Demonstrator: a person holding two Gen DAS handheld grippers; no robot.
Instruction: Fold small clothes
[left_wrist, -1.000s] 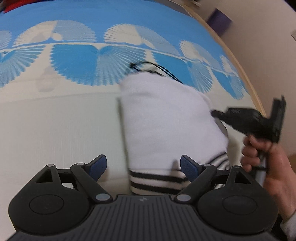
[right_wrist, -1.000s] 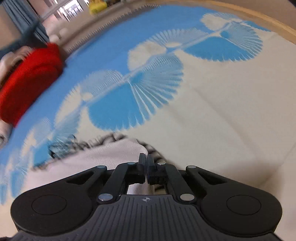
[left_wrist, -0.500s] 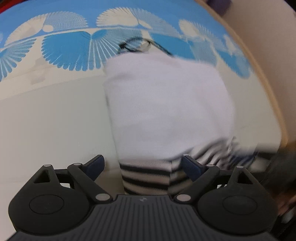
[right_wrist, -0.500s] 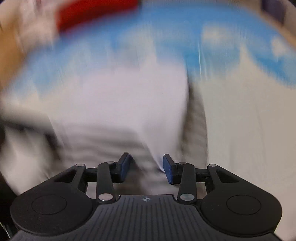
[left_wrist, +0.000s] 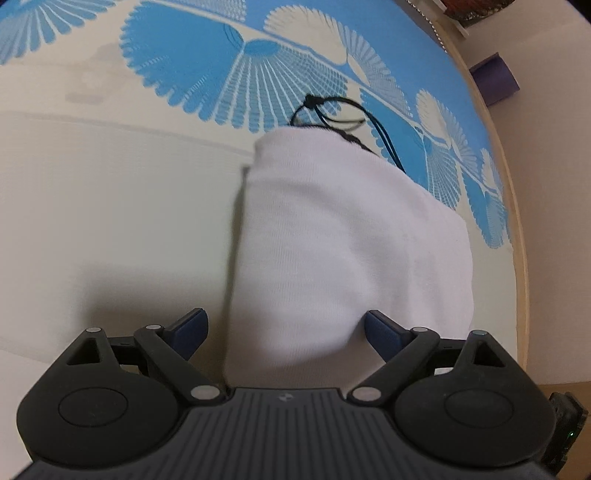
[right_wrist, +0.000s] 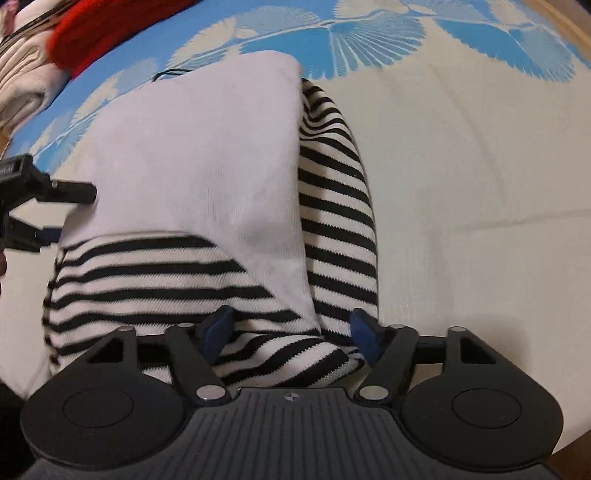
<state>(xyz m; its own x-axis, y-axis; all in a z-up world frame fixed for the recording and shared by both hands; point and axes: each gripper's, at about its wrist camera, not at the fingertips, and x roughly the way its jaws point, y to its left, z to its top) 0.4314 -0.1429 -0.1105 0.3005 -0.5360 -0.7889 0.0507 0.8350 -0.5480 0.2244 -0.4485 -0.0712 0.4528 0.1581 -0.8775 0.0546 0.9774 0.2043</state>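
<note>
A small white garment (left_wrist: 351, 240) with black-and-white striped sleeves (right_wrist: 332, 206) lies folded on the bed sheet (left_wrist: 110, 221). A black cord (left_wrist: 332, 114) sticks out from under its far end. My left gripper (left_wrist: 286, 326) stands open, its blue pads either side of the garment's near edge without pressing on it. My right gripper (right_wrist: 291, 328) has its jaws opening, and a striped sleeve fold lies loose between the pads. The left gripper (right_wrist: 62, 214) also shows at the left edge of the right wrist view, beside the white cloth.
The sheet has a blue fan pattern (right_wrist: 369, 40) at its far side. A red garment (right_wrist: 103, 33) and a cream pile of clothes (right_wrist: 22, 85) lie at the far left. The bed's wooden edge (left_wrist: 517, 258) and a purple object (left_wrist: 495, 77) are on the right.
My right gripper, shut a second ago, has opened and swung over the striped sleeve end. My left gripper has sunk closer to the white cloth, and the hand with the other gripper has left its view.
</note>
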